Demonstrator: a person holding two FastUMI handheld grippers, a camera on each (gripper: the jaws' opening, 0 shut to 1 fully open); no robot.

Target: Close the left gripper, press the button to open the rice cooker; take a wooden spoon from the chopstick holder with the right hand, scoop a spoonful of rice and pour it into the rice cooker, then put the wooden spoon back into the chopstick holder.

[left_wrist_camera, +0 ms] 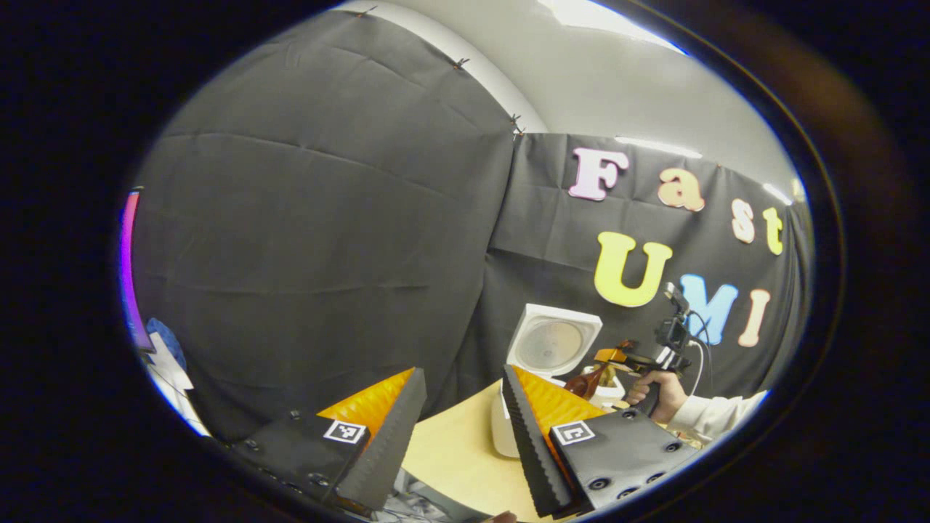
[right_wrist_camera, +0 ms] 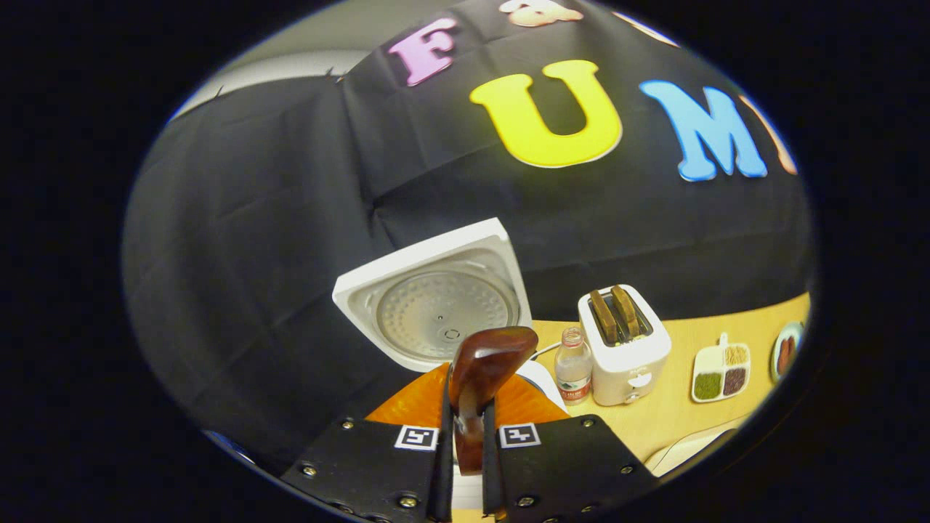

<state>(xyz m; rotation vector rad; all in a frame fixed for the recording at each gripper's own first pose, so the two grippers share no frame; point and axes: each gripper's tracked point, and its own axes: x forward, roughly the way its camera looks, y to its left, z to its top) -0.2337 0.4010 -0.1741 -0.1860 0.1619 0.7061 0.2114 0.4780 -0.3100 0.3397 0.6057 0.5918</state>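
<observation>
My fingers (right_wrist_camera: pixel 447 465) pinch the handle of a dark, glossy wooden spoon (right_wrist_camera: pixel 479 378), its bowl raised at lower centre of the right gripper view. Just behind it stands the white rice cooker (right_wrist_camera: pixel 429 298), lid swung upright, its ribbed metal inner plate facing me. In the left gripper view the cooker (left_wrist_camera: pixel 552 341) sits right of centre.
</observation>
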